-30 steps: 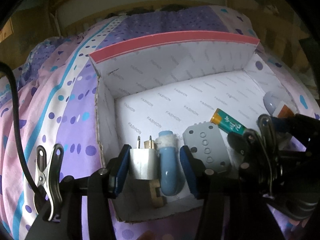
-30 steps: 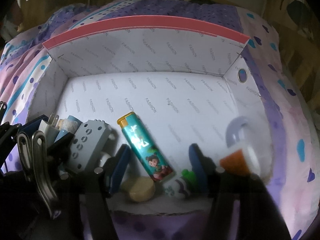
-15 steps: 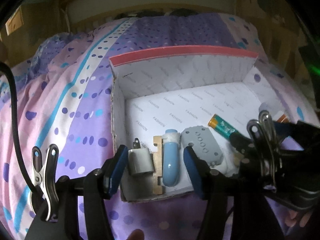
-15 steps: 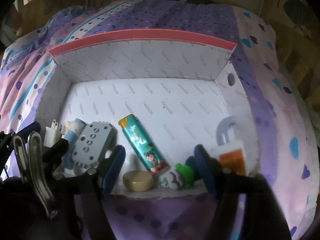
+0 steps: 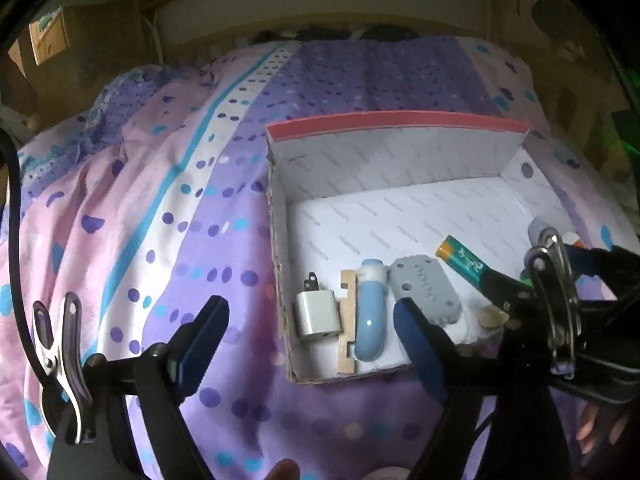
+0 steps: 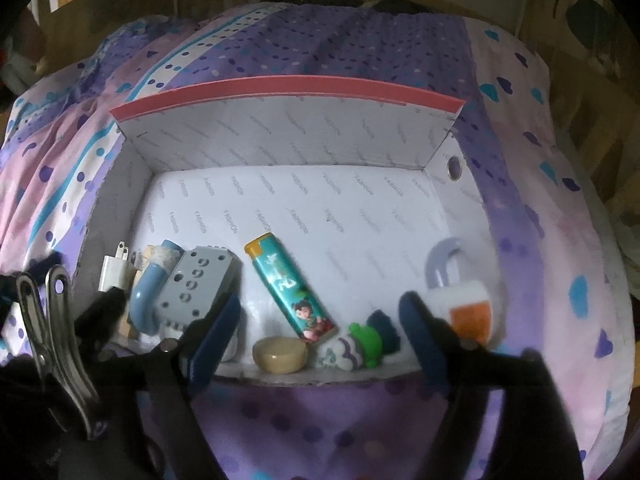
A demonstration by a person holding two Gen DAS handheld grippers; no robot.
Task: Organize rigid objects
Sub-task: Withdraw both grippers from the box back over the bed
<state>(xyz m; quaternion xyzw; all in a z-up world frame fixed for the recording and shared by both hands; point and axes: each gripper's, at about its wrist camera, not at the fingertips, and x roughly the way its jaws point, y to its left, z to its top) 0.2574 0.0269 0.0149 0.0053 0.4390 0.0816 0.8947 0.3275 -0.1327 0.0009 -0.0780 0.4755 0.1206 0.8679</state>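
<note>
A white cardboard box [image 5: 400, 160] [image 6: 280, 136] with a pink rim lies on a bedspread. Along its near wall sit a white plug [image 5: 318, 316] [image 6: 114, 274], a wooden piece [image 5: 347, 320], a blue curved tube [image 5: 370, 320] [image 6: 150, 292], a grey block [image 5: 426, 294] [image 6: 198, 284], a teal lighter [image 5: 464, 260] [image 6: 290, 284], a tan disc [image 6: 280, 355], a small green-capped toy [image 6: 354, 346] and a toy padlock [image 6: 460, 292]. My left gripper [image 5: 312, 332] hovers above the box's near left corner, jaws opening, nothing pressed. My right gripper [image 6: 320, 336] hovers over the near wall, jaws opening, touching nothing.
The purple, pink and white dotted bedspread [image 5: 140, 220] [image 6: 540, 200] surrounds the box. A headboard [image 5: 320, 8] and wooden furniture stand behind the bed. The box's far half [image 6: 300, 200] holds nothing. The right gripper's arm [image 5: 560, 300] crosses the left wrist view's right side.
Both grippers opened wider and rose back from the box. The plug and blue tube, earlier between the left fingers, now lie free on the box floor.
</note>
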